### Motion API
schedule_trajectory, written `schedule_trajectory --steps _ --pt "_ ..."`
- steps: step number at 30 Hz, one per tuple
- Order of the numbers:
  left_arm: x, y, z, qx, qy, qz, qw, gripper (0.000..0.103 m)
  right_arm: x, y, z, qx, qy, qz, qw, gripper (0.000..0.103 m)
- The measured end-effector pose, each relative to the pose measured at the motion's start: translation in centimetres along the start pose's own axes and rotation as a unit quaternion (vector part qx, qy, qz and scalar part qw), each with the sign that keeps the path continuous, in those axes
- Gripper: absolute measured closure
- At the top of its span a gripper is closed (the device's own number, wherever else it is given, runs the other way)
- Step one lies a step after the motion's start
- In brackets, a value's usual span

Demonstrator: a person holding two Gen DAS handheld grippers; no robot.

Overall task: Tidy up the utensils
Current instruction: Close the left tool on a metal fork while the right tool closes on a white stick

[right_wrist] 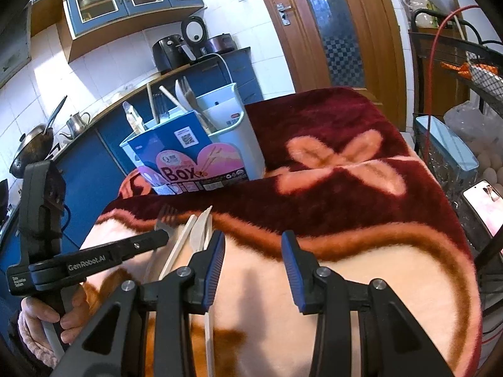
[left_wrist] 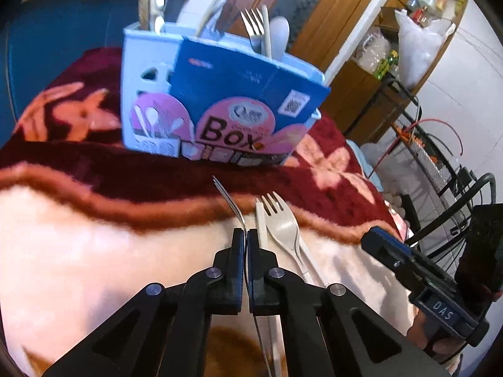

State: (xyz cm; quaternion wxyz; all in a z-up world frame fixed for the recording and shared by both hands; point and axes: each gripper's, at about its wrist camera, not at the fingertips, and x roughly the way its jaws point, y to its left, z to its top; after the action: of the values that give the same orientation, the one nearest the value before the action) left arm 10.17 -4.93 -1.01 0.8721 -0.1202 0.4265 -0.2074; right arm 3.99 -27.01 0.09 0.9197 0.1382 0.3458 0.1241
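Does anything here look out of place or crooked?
Yes. The blue printed card on the utensil box sits tilted, not square with it. A beige plastic fork and a beige knife lie loose on the blanket beside the metal fork that the left gripper pinches.

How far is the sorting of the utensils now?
Done: several utensils already stand in the blue holder box. In hand: the left gripper is shut on a metal fork. Left: a beige plastic fork and knife lie on the blanket.
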Motion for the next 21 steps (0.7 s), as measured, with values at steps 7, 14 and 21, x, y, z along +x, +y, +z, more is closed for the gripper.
schedule_trajectory --steps 7,14,21 --pt "-2.9 1.0 0.1 0.0 -0.053 0.009 0.9985 0.102 0.6 1.3 0.0 -0.023 0.02 0.002 1.0 0.062" --pt "-5.5 1.7 0.1 0.002 -0.105 0.007 0.9944 0.102 1.5 2.8 -0.2 -0.059 0.055 -0.004 0.997 0.062" --pt "-7.5 2.4 0.2 0.005 -0.138 0.014 0.9903 0.102 3.2 3.7 -0.1 -0.098 0.103 -0.015 0.99 0.062"
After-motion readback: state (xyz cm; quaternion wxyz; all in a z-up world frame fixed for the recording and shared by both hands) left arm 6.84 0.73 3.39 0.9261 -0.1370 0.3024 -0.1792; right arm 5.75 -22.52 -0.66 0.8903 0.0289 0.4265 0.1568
